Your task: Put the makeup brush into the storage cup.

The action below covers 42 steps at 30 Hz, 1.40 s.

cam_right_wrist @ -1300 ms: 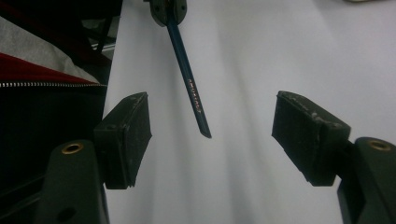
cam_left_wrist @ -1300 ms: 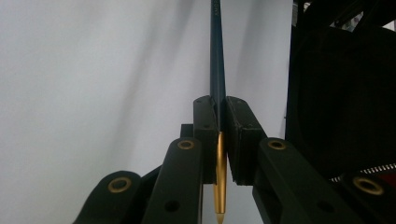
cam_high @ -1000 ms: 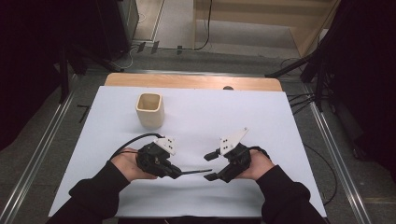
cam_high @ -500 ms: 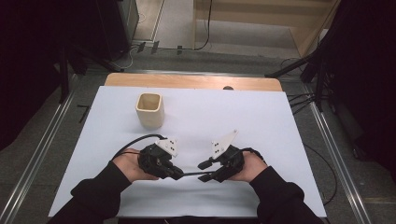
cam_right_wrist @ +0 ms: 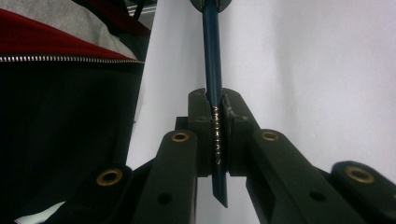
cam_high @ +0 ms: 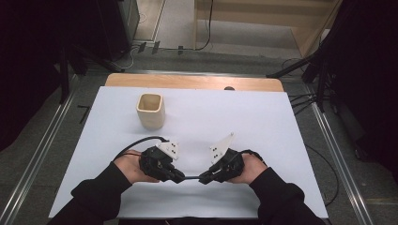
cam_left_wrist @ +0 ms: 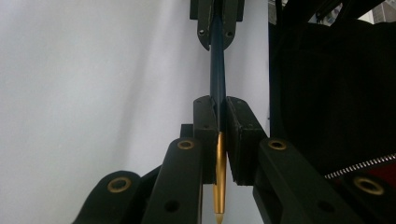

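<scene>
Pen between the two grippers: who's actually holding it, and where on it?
Both. The left gripper is shut on the dark blue pen at its gold-tipped end; the right gripper has just closed on the other end, at the lettering.

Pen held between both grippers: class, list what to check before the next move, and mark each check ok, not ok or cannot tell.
1. Left gripper shut on the pen, gold end inside its jaws: ok.
2. Right gripper shut on the pen, having just closed: ok.
3. Pen straight between the two grippers: ok.
4. Pen off the table: cannot tell.
5. Cup upright and well away from both hands: ok.
6. Whether the pen has a cap that comes off: cannot tell.
</scene>
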### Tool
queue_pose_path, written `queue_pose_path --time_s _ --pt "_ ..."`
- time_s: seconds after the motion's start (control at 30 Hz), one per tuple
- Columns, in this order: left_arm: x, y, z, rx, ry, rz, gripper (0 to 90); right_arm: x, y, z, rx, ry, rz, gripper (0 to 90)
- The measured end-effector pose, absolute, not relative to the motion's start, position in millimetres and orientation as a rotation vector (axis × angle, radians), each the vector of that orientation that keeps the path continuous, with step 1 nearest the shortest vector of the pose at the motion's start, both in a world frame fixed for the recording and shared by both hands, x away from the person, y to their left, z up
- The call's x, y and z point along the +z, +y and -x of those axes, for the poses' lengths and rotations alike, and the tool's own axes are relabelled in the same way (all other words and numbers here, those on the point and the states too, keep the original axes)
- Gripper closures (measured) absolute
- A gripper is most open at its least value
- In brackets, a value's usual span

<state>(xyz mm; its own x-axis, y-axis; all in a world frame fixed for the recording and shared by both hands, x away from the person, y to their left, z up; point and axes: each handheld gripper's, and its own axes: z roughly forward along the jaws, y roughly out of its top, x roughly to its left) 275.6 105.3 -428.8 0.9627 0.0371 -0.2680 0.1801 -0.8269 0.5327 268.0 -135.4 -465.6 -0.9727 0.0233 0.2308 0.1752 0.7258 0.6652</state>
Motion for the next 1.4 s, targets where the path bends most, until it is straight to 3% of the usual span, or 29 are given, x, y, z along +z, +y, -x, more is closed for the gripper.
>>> queue_pose_path --time_s 0.83,1.07,1.23,1.4 --pt "-432 108 -278 -0.354 0.159 -2.512 81.3 -466 -134 -267 -1.065 -2.729 0.155 85.3" --pt "-432 111 -284 -0.381 0.221 -2.5 67.9 -466 -134 -267 -1.055 -2.738 0.16 85.3" --pt "-432 114 -289 -0.359 0.29 -2.485 50.4 -466 -136 -270 -1.042 -2.755 0.242 85.3" --pt "-429 119 -292 -0.313 0.365 -2.453 43.1 -465 -139 -267 -1.032 -2.8 0.323 85.2"
